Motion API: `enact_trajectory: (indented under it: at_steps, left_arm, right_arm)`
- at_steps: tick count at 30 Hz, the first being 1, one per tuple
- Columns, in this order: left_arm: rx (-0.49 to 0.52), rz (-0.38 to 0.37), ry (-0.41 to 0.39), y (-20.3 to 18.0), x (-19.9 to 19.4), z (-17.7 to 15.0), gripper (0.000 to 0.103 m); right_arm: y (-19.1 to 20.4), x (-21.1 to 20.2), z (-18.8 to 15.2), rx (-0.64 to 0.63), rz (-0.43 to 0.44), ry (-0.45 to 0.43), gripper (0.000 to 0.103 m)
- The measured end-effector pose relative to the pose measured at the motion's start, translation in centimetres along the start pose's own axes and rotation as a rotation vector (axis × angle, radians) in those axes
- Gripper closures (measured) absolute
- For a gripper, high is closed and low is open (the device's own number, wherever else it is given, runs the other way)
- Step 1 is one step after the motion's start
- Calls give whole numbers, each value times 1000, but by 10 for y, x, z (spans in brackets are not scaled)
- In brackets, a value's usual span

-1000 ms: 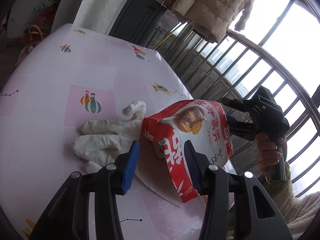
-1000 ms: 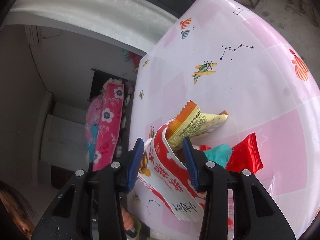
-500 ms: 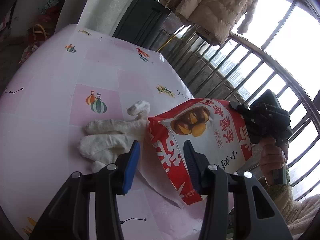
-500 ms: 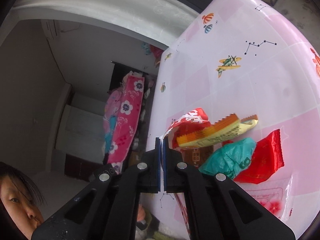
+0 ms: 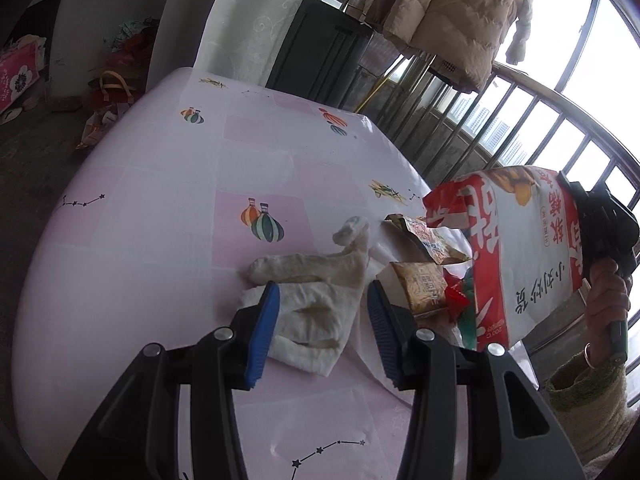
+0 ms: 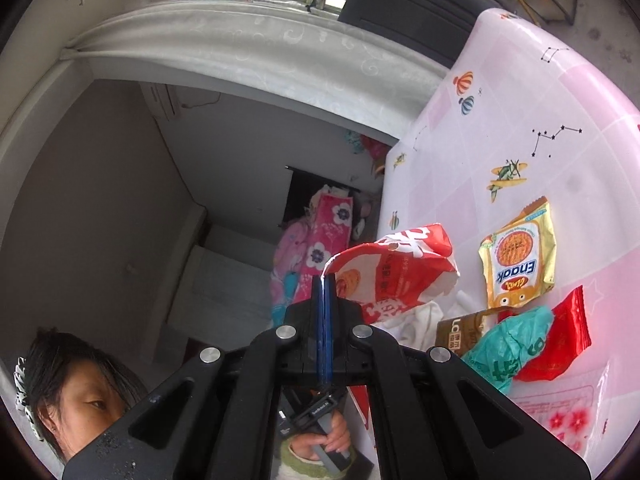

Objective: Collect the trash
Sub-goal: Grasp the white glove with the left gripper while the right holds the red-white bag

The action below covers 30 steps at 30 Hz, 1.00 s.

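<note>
Both views are being lit by daylight alone. In the left wrist view the window behind the railing [image 5: 532,120] is being blown out to plain white, and the hanging coat [image 5: 460,12] is being backlit. The pink tablecloth [image 5: 160,208] is being lit softly and evenly, with only faint shadows being cast. In the right wrist view the room interior is being left dim and grey. Straight lines are being bent strongly by the fisheye lens, and the corners are being darkened to black.

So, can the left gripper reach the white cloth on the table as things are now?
Probably yes. The left gripper is open and the white cloth lies just beyond its tips, nothing between. The right gripper holds the red-and-white bag off to the side.
</note>
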<state>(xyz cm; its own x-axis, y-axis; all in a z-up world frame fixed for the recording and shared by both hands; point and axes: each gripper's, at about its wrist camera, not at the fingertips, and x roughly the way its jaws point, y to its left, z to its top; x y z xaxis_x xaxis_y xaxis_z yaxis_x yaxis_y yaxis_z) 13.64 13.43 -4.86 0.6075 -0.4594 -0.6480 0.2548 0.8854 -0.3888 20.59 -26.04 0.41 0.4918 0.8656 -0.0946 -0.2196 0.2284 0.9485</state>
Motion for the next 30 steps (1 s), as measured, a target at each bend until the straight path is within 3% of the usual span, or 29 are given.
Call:
enact_trajectory:
  at_steps: [4, 11, 17, 20, 22, 30]
  left_arm:
    - [36, 51, 4, 0, 12, 6, 59]
    - [71, -64, -3, -13, 20, 29, 59]
    - [42, -48, 49, -14, 55, 43, 59]
    - [29, -39, 82, -13, 67, 44, 84]
    - [14, -43, 83, -11, 66, 44, 94]
    - [58, -31, -46, -35, -2, 62, 98]
  right_arm:
    - [9, -8, 2, -11, 45, -27, 103]
    - [26, -27, 4, -45, 107, -80, 103]
    - [27, -39, 1, -41, 101, -104, 103]
    - [26, -46, 1, -31, 93, -113, 103]
    - [28, -50, 0, -32, 91, -123, 103]
    - [36, -80, -8, -48, 139, -193, 103]
